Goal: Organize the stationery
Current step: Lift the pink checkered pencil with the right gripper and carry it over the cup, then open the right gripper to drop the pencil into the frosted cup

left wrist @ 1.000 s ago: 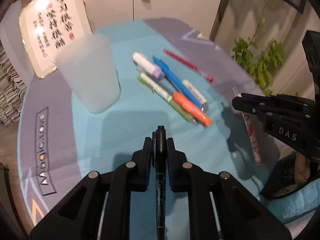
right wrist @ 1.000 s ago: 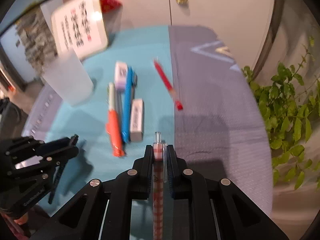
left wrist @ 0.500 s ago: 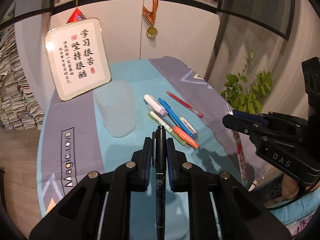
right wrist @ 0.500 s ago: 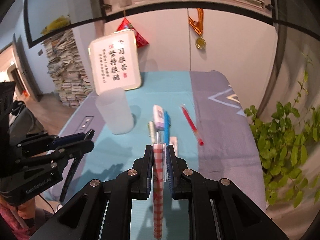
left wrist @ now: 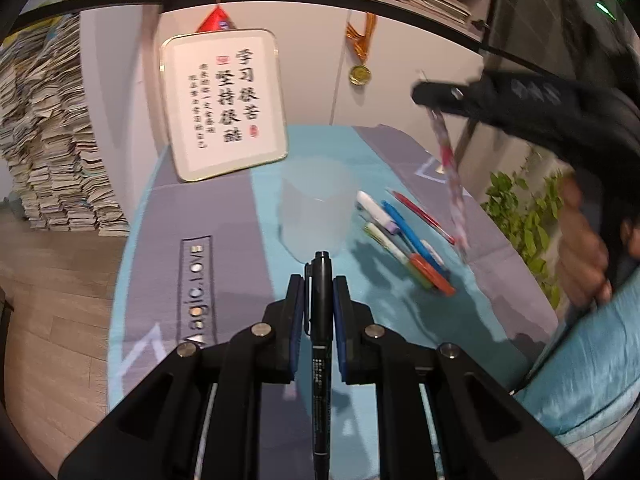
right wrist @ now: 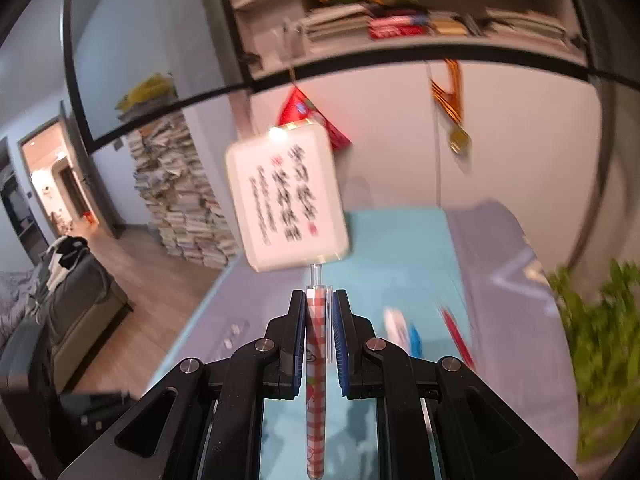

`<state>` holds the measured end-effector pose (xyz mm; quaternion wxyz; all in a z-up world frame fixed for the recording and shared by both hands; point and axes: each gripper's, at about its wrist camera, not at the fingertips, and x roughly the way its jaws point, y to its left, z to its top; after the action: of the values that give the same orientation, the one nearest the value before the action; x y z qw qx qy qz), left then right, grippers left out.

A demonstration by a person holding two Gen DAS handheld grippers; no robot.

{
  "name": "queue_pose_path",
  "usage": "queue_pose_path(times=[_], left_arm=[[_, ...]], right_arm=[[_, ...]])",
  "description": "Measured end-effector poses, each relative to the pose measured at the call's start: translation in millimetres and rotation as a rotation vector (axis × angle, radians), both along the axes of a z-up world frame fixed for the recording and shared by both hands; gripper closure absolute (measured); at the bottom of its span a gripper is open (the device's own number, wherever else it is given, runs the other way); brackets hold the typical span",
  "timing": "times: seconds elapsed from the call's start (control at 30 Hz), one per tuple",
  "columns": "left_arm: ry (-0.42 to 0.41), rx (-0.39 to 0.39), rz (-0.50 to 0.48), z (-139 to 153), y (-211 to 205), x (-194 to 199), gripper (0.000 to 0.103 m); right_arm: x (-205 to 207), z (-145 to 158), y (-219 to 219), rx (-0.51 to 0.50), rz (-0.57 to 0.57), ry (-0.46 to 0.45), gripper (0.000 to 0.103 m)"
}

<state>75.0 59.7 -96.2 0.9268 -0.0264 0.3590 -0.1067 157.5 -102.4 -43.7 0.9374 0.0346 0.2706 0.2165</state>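
Note:
My left gripper [left wrist: 319, 296] is shut on a black marker [left wrist: 321, 336] and holds it above the table, just short of a frosted plastic cup [left wrist: 314, 210]. My right gripper [right wrist: 319, 312] is shut on a red-checked pen [right wrist: 316, 380]; in the left wrist view it [left wrist: 430, 98] is high at the right with the pen [left wrist: 450, 168] hanging down. Several pens and highlighters [left wrist: 404, 240] lie on the cloth right of the cup, a red pen [left wrist: 420, 210] among them.
A framed calligraphy plaque [left wrist: 224, 104] leans against the wall behind the cup. A medal [left wrist: 359, 74] hangs on the wall. A green plant [left wrist: 524, 216] stands right of the table. Stacks of papers [left wrist: 44, 152] rise at the left.
Both grippers have risen and tilted up with their pens. The right gripper has lifted high, so its view now faces the wall and plaque instead of the table.

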Motion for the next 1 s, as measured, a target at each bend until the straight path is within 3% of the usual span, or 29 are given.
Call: queue_pose_path(times=[0.2, 0.5, 0.73, 1.0], left_arm=[[-0.016, -0.005, 0.010, -2.9, 17.4, 11.7, 0.091], [-0.046, -0.019, 0.010, -4.1, 33.1, 35.4, 0.091], [-0.029, -0.027, 0.016, -10.9, 36.3, 53.0, 0.091], [-0.032, -0.041, 0.028, -7.5, 40.6, 56.5, 0.091]], right_arm=[[36.6, 1.4, 36.0, -0.052, -0.032, -0.025, 0.089], [58.9, 3.2, 63.1, -0.064, -0.050, -0.146, 0.089], [86.9, -20.8, 61.6, -0.055, -0.064, -0.063, 0.089], [79.9, -33.2, 48.3, -0.056, -0.058, 0.000, 0.089]])
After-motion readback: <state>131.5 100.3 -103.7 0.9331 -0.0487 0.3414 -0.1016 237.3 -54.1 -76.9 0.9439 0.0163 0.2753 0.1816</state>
